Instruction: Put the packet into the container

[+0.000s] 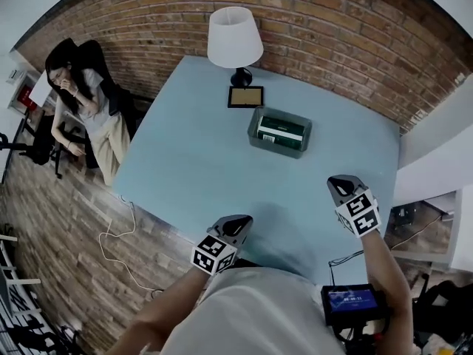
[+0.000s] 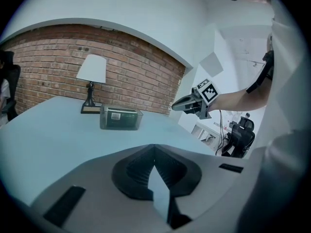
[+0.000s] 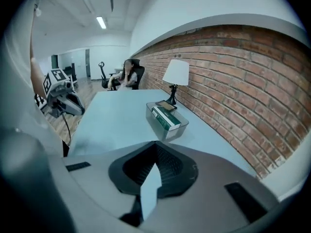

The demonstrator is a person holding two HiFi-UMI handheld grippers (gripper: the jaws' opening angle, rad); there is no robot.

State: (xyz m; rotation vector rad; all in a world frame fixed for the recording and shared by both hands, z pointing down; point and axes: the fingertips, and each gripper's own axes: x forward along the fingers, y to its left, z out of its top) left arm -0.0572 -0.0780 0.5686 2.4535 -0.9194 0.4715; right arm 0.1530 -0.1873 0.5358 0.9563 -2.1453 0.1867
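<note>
Packet (image 1: 281,132) first: lying flat inside the clear container (image 1: 256,117), green with a white label, tucked down between the walls. Resting on the pale blue table (image 1: 192,168), toward the far side, just in front of the white lamp (image 1: 235,39) and the small dark frame (image 1: 245,96) by the lamp's foot.

Looking at the left tool (image 1: 238,222): pinched together, gripping nothing, hanging over the near edge of the table. Looking at the right tool (image 1: 341,183): also pinched together, gripping nothing, hanging over the near right part of the table. Both well apart from the container and well apart from each other.

Judging from all this: seeming done with the job, with no other packet lying out on the table. Seeming to be the finishing step now, moving away from the container.

Doing that well, as a guess: holding both tools up off the table and back on the near side. Not reaching over the container, so no bumping it or tipping the packet out. Watching the lamp too, standing tall and close behind the container and looking easy to knock. Leaving both tools pinched together, with nothing to grab. Checking once for a packet lying fully below the rim and not sticking up.
</note>
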